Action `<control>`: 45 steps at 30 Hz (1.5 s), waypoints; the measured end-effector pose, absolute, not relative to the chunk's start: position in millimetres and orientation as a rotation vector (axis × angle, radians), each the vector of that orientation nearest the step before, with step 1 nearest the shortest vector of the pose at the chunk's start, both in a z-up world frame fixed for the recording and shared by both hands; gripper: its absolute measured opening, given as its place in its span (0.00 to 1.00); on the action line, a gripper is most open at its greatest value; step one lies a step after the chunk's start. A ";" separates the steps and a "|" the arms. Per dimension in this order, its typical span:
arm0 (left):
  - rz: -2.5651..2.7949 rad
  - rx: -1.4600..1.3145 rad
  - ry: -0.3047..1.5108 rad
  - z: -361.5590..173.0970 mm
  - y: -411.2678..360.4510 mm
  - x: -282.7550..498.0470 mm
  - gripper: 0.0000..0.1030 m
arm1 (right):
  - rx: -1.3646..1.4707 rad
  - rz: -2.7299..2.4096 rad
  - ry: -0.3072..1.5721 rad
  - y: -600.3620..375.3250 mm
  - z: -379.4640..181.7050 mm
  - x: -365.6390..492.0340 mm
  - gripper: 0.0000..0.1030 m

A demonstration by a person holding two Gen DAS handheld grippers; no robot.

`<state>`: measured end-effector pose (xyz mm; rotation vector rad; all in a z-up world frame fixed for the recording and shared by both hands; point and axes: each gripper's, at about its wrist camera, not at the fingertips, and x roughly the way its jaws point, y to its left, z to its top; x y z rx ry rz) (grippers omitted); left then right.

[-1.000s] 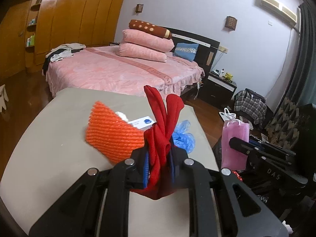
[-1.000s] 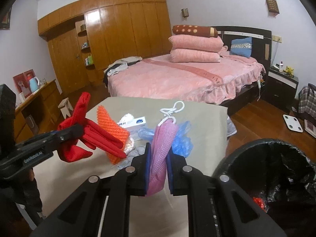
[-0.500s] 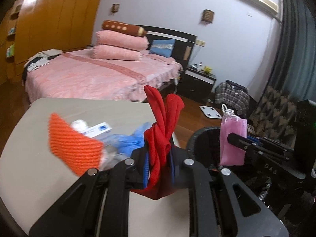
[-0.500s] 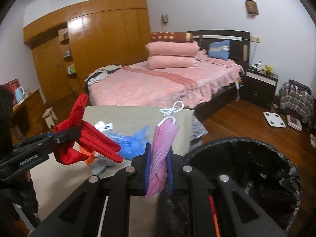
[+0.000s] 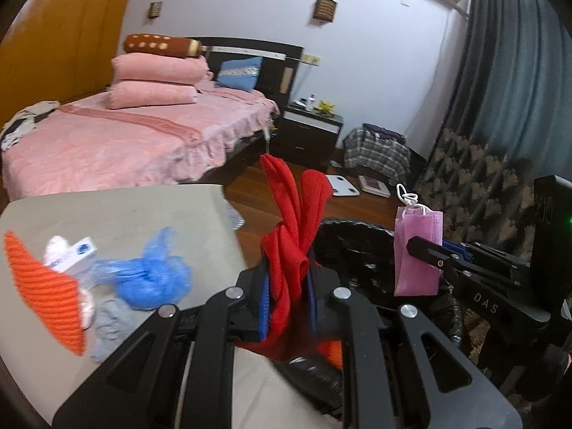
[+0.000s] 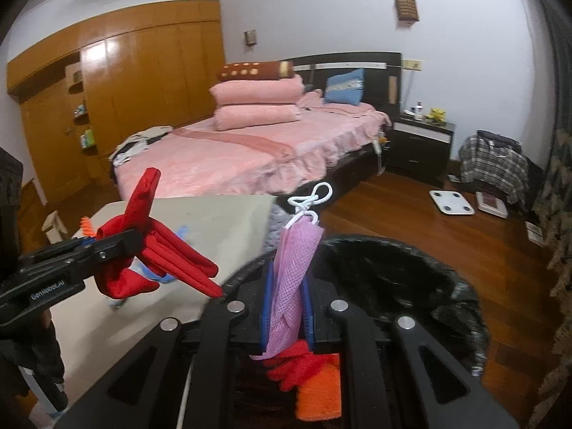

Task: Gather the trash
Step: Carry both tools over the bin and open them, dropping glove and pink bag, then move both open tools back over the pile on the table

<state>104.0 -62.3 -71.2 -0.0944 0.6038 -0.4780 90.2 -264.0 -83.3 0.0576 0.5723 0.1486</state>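
Red cloth (image 5: 289, 250) clamped in left claw (image 5: 287, 300), beside surface (image 5: 143, 214) edge. Pink mask (image 6: 295, 279) clamped in right claw (image 6: 287, 307), above black-lined bin (image 6: 411, 275). Blue bag (image 5: 153, 275) on surface.

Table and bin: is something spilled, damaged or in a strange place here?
Nothing stands out. The litter on the table, a blue plastic bag and orange mesh, is uncollected trash. The bin stands upright with its liner in place.
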 end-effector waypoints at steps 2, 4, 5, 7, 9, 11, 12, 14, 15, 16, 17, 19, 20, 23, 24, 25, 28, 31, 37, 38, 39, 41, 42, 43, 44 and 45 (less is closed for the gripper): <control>-0.503 -0.084 0.612 -74.3 -76.0 108.8 0.15 | 0.057 0.127 0.577 -273.7 -85.4 89.9 0.15; -0.530 -0.073 0.622 -78.4 -90.8 113.9 0.15 | 0.058 0.101 0.582 -286.7 -88.1 89.6 0.15; -0.540 -0.070 0.626 -79.9 -96.3 115.6 0.15 | 0.059 0.094 0.583 -290.9 -88.8 89.6 0.15; -0.561 -0.055 0.638 -85.2 -110.7 119.6 0.15 | 0.062 0.071 0.589 -301.2 -92.2 89.3 0.15; -0.583 -0.036 0.647 -90.0 -122.9 122.5 0.16 | 0.066 0.049 0.594 -311.2 -96.0 88.7 0.17; -0.599 -0.018 0.656 -95.1 -131.9 124.9 0.28 | 0.066 0.031 0.598 -318.2 -98.7 88.6 0.20; -0.601 -0.015 0.661 -97.5 -133.9 125.3 0.43 | 0.065 0.021 0.603 -322.6 -100.7 88.4 0.23; -0.598 -0.019 0.667 -101.7 -134.4 127.1 0.56 | 0.065 0.005 0.607 -327.5 -103.6 87.4 0.49; -0.594 -0.022 0.671 -103.2 -133.1 127.6 0.62 | 0.068 -0.009 0.603 -331.6 -105.3 85.5 0.53; -0.587 -0.026 0.673 -104.6 -130.6 127.7 0.64 | 0.067 -0.016 0.602 -333.4 -106.1 84.3 0.60; -0.576 -0.028 0.673 -104.8 -128.8 127.4 0.67 | 0.065 -0.019 0.602 -334.5 -106.7 84.9 0.69; -0.557 -0.027 0.670 -103.5 -120.7 127.0 0.71 | 0.062 -0.034 0.599 -335.5 -108.1 82.6 0.76; -0.539 -0.024 0.662 -102.2 -114.1 125.0 0.75 | 0.065 -0.034 0.596 -335.2 -107.9 81.8 0.81; -0.469 -0.010 0.632 -96.9 -91.3 116.8 0.83 | 0.081 -0.030 0.580 -330.6 -106.6 80.0 0.94; -0.439 -0.011 0.629 -95.9 -79.0 113.9 0.84 | 0.087 -0.019 0.576 -326.5 -106.1 80.4 0.94; -0.421 -0.014 0.630 -95.6 -71.3 112.4 0.85 | 0.090 -0.004 0.577 -321.8 -105.7 81.8 0.94; -0.331 -0.026 0.620 -93.2 -37.0 106.5 0.86 | 0.096 0.043 0.575 -300.9 -102.1 87.6 0.94; -0.231 -0.038 0.617 -93.9 2.7 100.3 0.87 | 0.091 0.108 0.573 -270.9 -98.3 94.6 0.94; -0.079 -0.050 0.625 -96.7 64.2 88.8 0.87 | 0.049 0.251 0.570 -198.2 -97.4 105.7 0.94; -0.056 -0.051 0.628 -97.9 73.2 86.5 0.87 | 0.042 0.265 0.572 -190.8 -98.2 107.1 0.94; -0.032 -0.051 0.632 -99.9 82.6 84.4 0.87 | 0.033 0.287 0.575 -178.0 -99.6 108.9 0.94; 0.001 -0.054 0.634 -100.3 95.0 81.9 0.87 | 0.020 0.327 0.584 -153.7 -103.4 112.4 0.94; 0.014 -0.057 0.634 -101.6 101.8 79.2 0.87 | 0.017 0.337 0.587 -147.0 -105.0 113.6 0.94; 0.027 -0.060 0.636 -103.0 107.8 78.1 0.87 | 0.014 0.351 0.591 -137.7 -107.1 115.4 0.94; 0.041 -0.062 0.641 -105.1 113.5 77.4 0.87 | 0.012 0.362 0.595 -130.3 -109.5 115.2 0.94; 0.050 -0.063 0.644 -107.0 118.4 76.5 0.87 | 0.006 0.375 0.602 -121.1 -112.9 117.4 0.94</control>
